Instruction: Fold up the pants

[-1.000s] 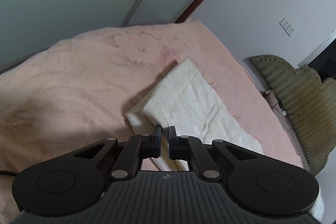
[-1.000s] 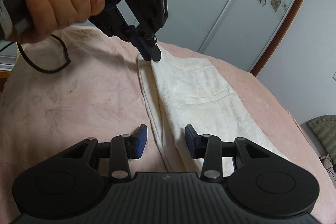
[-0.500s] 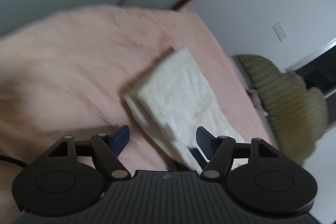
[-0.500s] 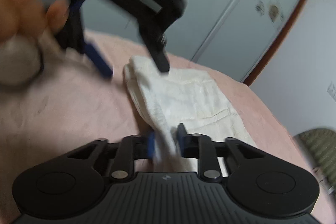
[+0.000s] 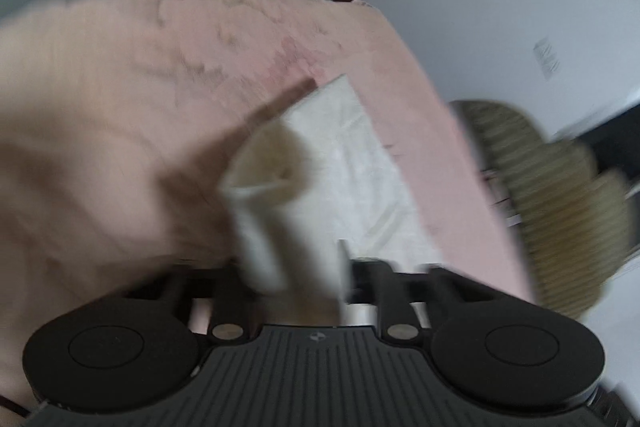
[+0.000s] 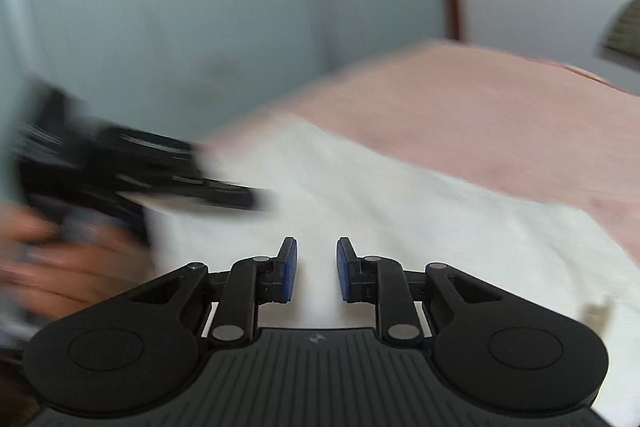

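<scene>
The cream-white pants [image 5: 360, 163] lie folded lengthwise on the pink bedspread [image 5: 120, 107]. In the left wrist view a thick fold of the pants [image 5: 276, 227] stands up between the jaws of my left gripper [image 5: 298, 267], which closes on it; the image is blurred by motion. In the right wrist view the pants [image 6: 400, 219] spread in front of my right gripper [image 6: 316, 267]; its blue pads [image 6: 289, 267] stand a little apart with white cloth showing between and beneath them. Whether they pinch cloth is unclear. The left gripper [image 6: 192, 195] and the hand holding it show blurred at the left.
A pale sliding wardrobe door [image 6: 200, 7] stands behind the bed. A white wall with a socket [image 5: 546, 57] is at the right. An olive ribbed headboard [image 5: 560, 195] rises beyond the bed's right edge. The pink bedspread [image 6: 500, 99] extends around the pants.
My left gripper opened, then closed around a raised fold of the pants. My right gripper closed on the pants' edge, then its jaws parted a little. Both views swung quickly.
</scene>
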